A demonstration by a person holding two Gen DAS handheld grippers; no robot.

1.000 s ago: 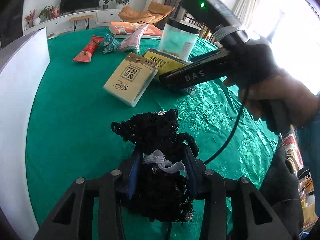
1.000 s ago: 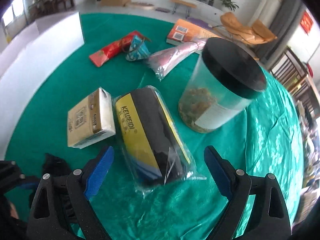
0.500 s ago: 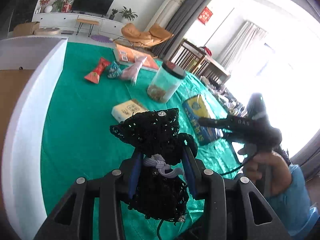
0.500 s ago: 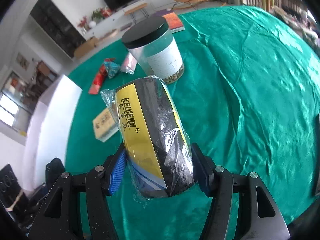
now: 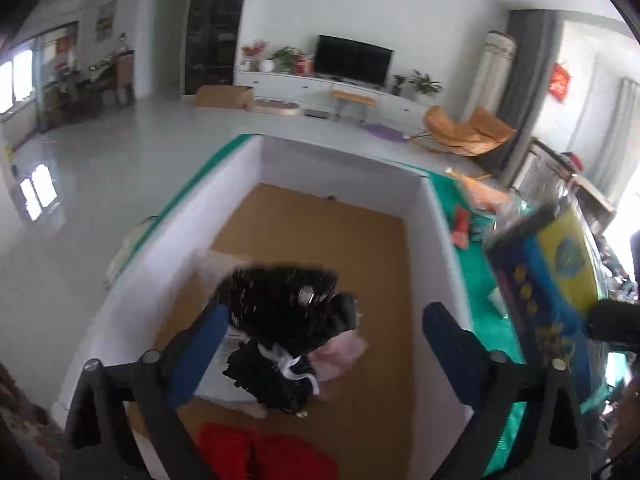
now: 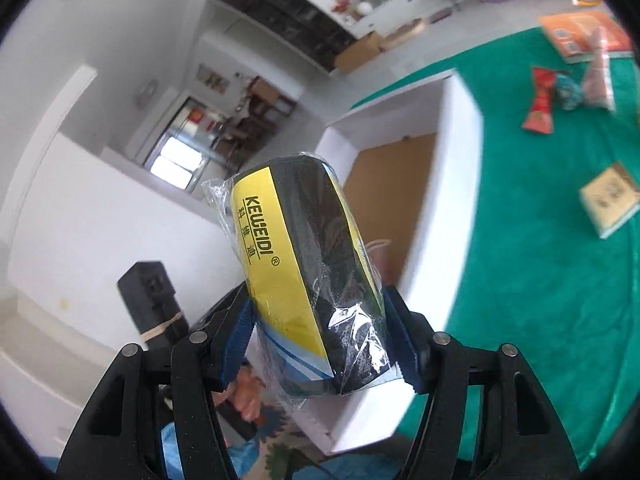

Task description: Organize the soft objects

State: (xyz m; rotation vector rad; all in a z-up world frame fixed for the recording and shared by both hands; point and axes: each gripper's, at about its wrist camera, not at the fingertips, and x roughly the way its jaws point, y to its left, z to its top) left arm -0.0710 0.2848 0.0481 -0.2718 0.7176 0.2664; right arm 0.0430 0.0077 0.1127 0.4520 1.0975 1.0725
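My left gripper hangs over a white box with a brown floor. Its jaws are opening wide, and the black beaded pouch is blurred between them, clear of the right pad and dropping toward the box. In the right wrist view my right gripper holds a yellow-and-black plastic-wrapped package up in the air beside the white box. Both blue pads press on its sides, though the jaws are easing open a little. That package also shows at the right edge of the left wrist view.
A red cloth, a pink soft item and a white one lie in the box. On the green tablecloth are a tan tissue pack, a red packet, a teal pouch and an orange book.
The left gripper carried the black pouch from the table to above the box and let go. The right gripper closed on the yellow-and-black package, lifted it and swung toward the box.
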